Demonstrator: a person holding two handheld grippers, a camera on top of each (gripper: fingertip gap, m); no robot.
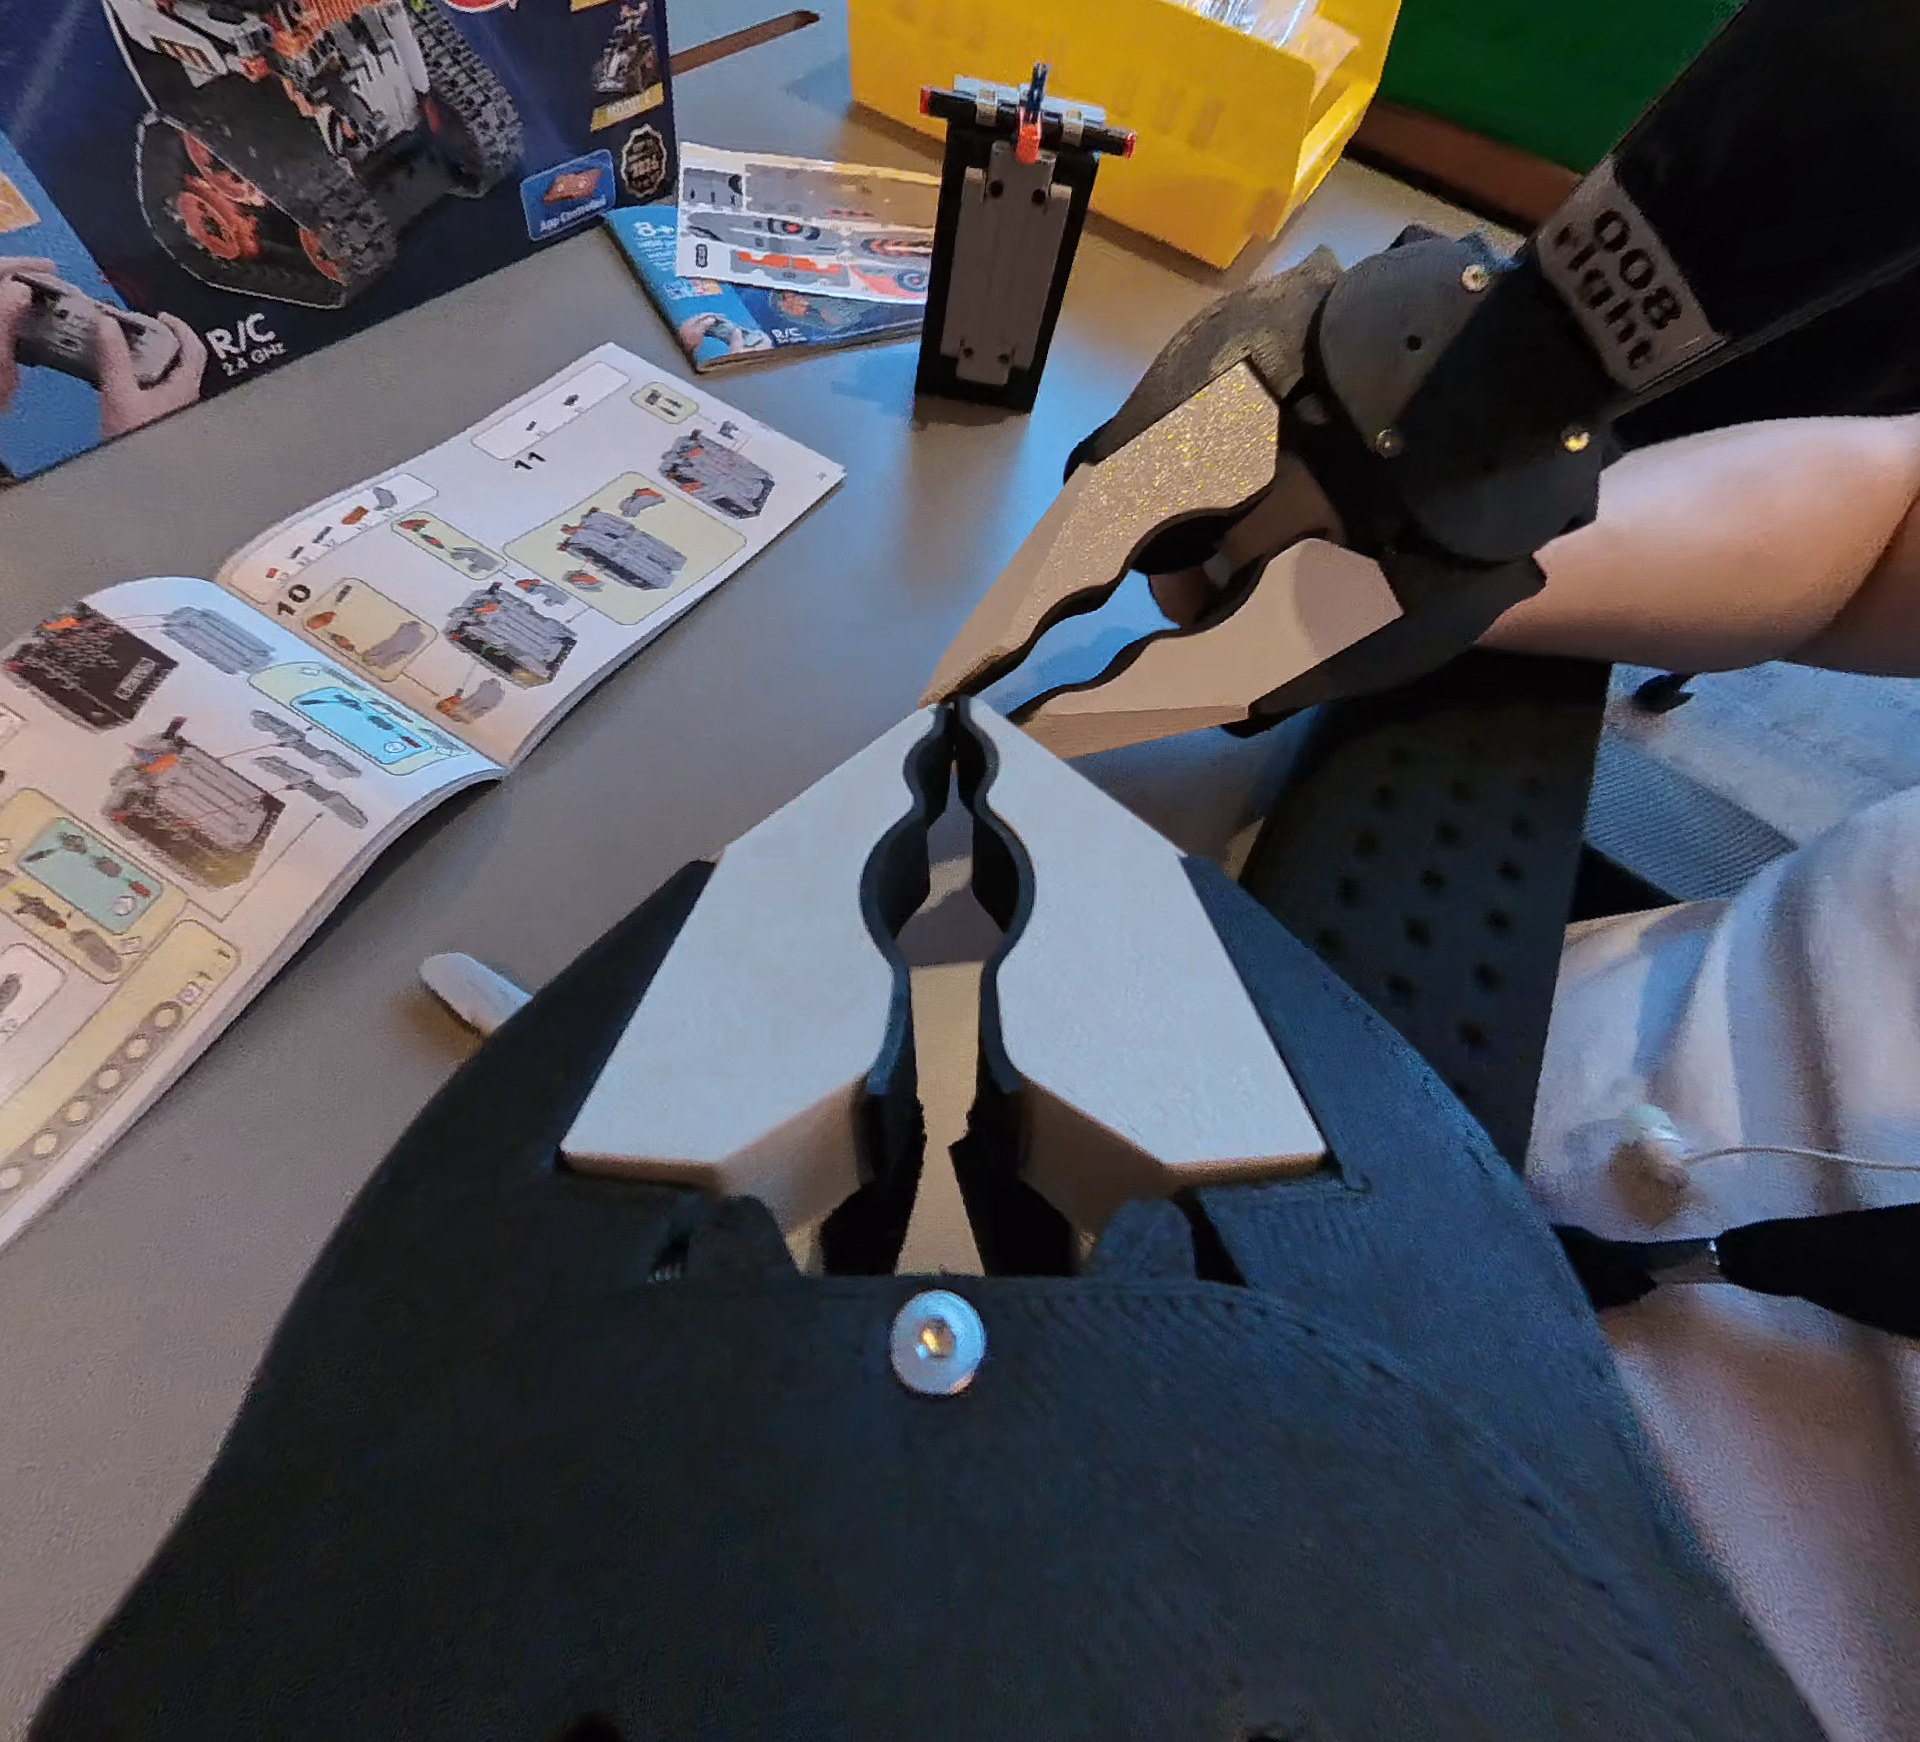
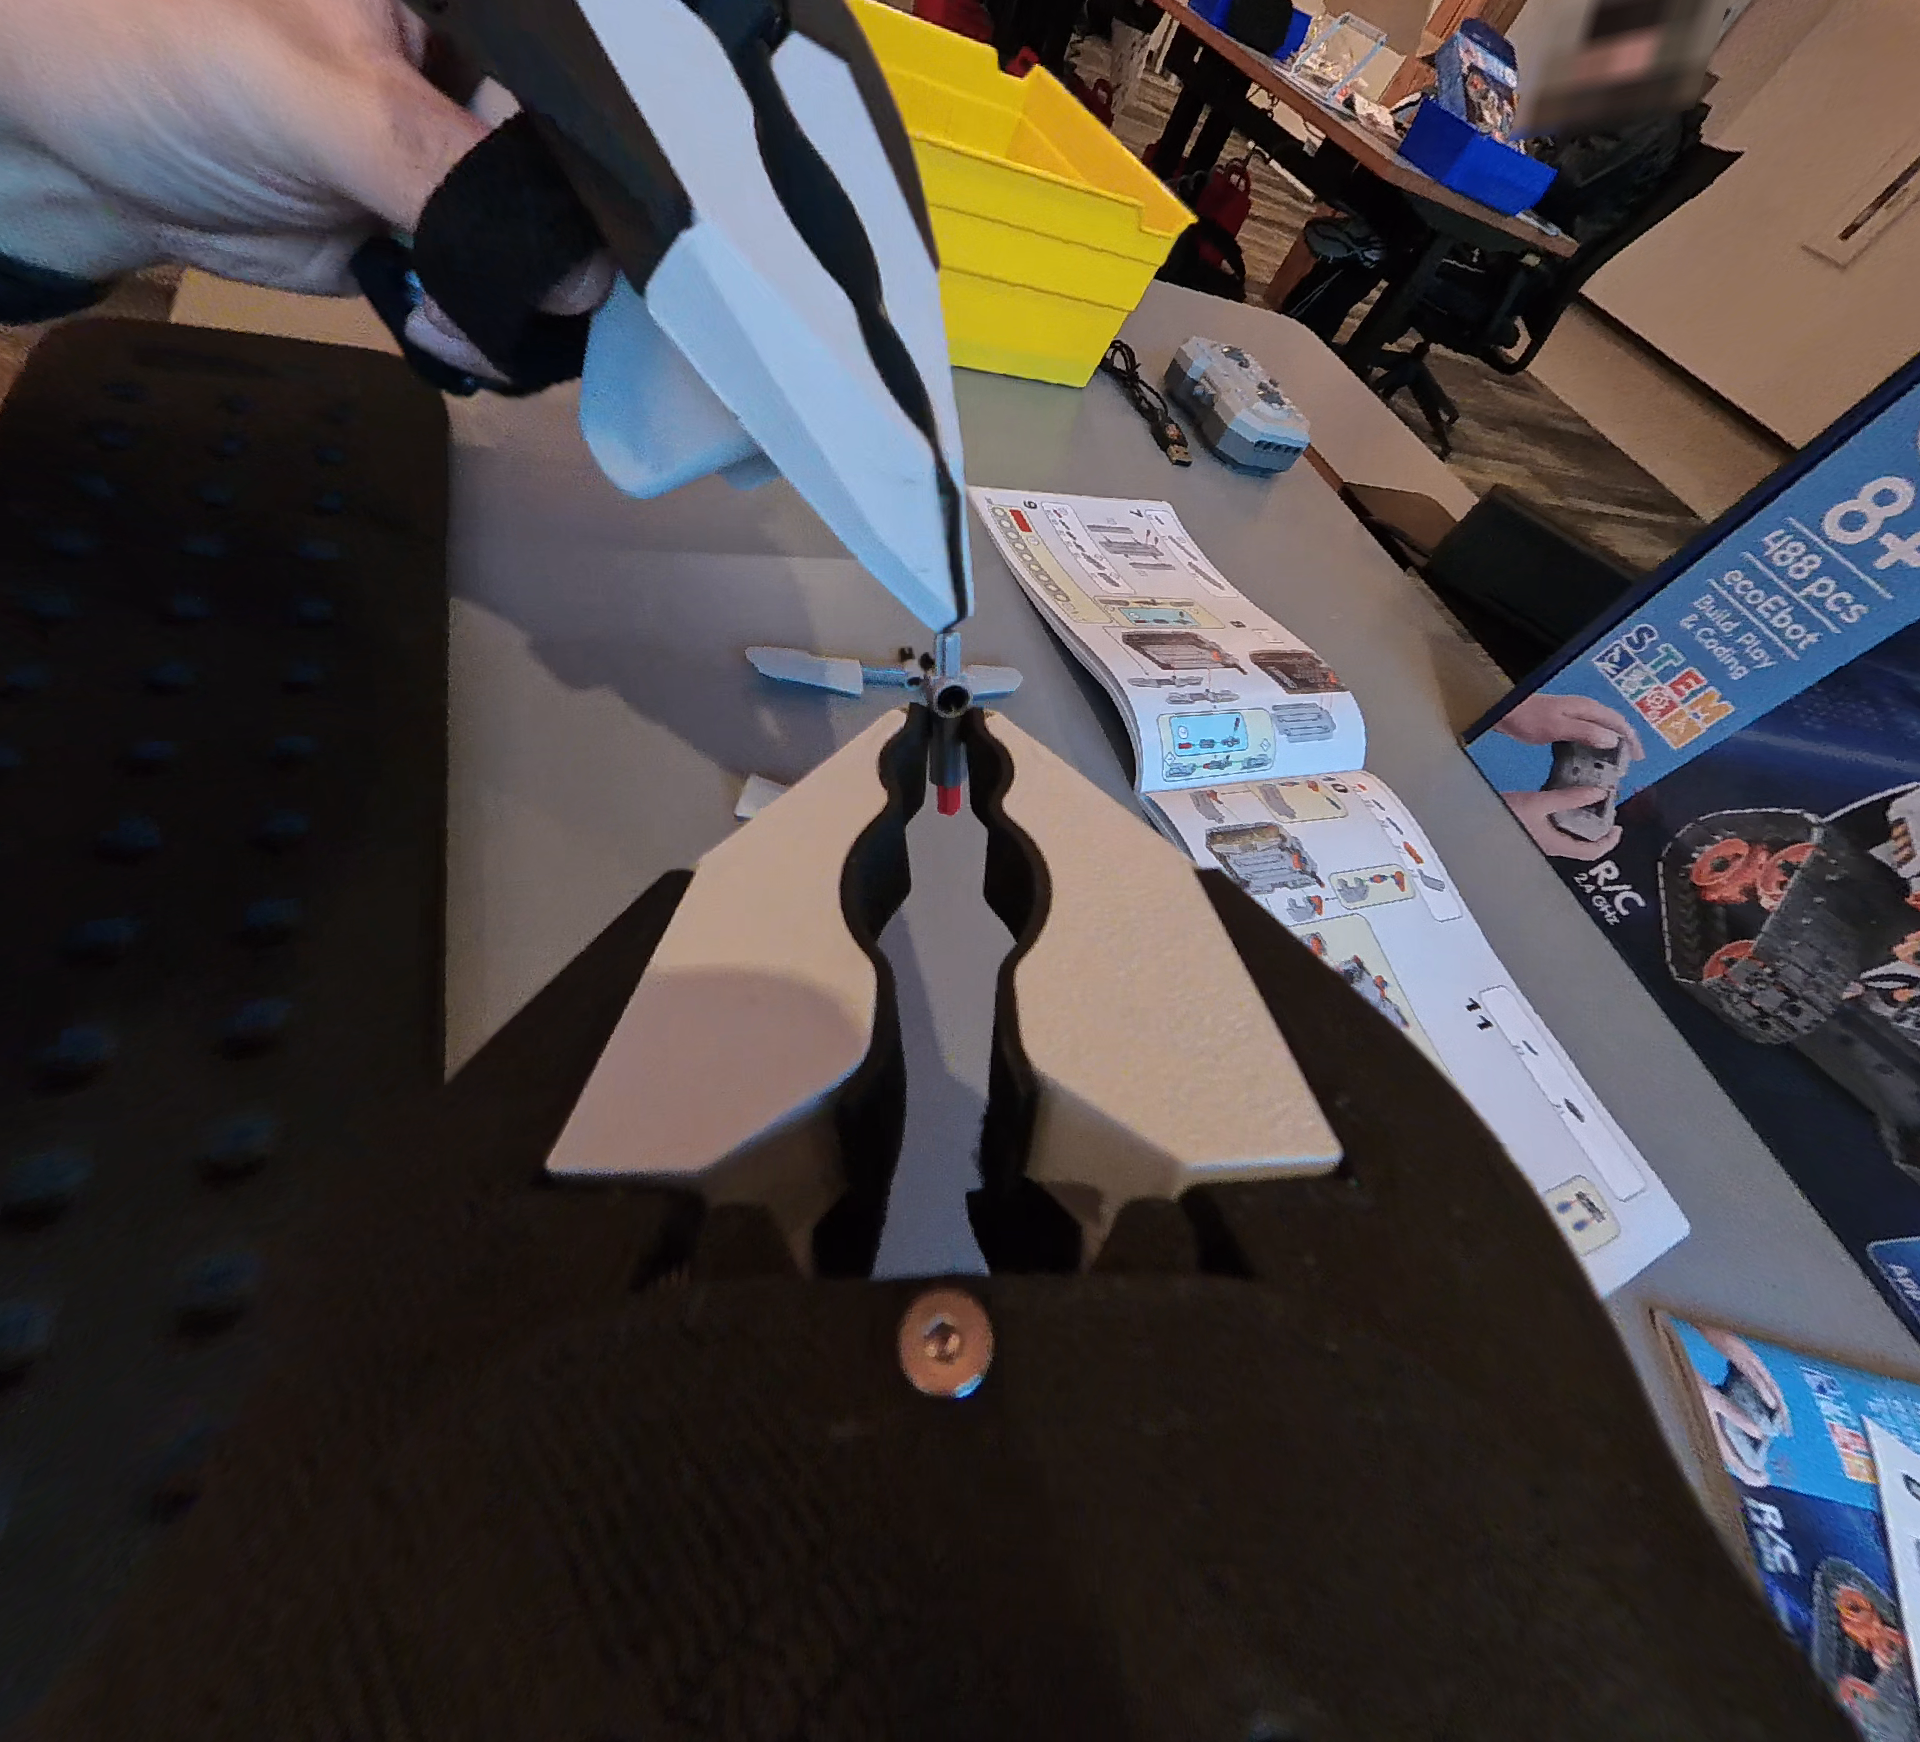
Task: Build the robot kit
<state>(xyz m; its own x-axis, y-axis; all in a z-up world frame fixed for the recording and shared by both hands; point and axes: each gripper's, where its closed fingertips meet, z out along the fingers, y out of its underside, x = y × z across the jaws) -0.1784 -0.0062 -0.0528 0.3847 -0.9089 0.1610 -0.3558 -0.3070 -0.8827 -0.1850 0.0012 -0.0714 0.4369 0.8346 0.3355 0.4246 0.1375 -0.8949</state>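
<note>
While the right tool [image 2: 943, 742] is clamped on the lower stem of a small grey cross-shaped plastic connector with a red end [image 2: 945, 690], holding it just above the grey counter [image 1: 675, 809], the left tool [image 1: 951, 716] comes in from above with its jaws together, tips meeting the connector's upper stub. Whether those tips pinch the stub or only touch it cannot be told, since the left wrist view hides the connector behind the two sets of tips. A pale grey blade-shaped plastic piece [image 2: 805, 669] sits just beside the connector; it may lie loose on the counter or be joined to a side arm, and the pictures do not settle which. Further back, a tall black-and-grey block assembly with a red-tipped top bar [image 1: 1003, 258] stands upright on its own, well apart from both tools. An open paper instruction booklet with coloured build steps [image 1: 364, 632] lies flat near it, beside a large dark blue cardboard toy box [image 1: 260, 82] and a yellow plastic bin holding clear bags [image 1: 1039, 82]. A grey hand-held controller [image 2: 1236, 404] rests near the far edge, untouched.
</note>
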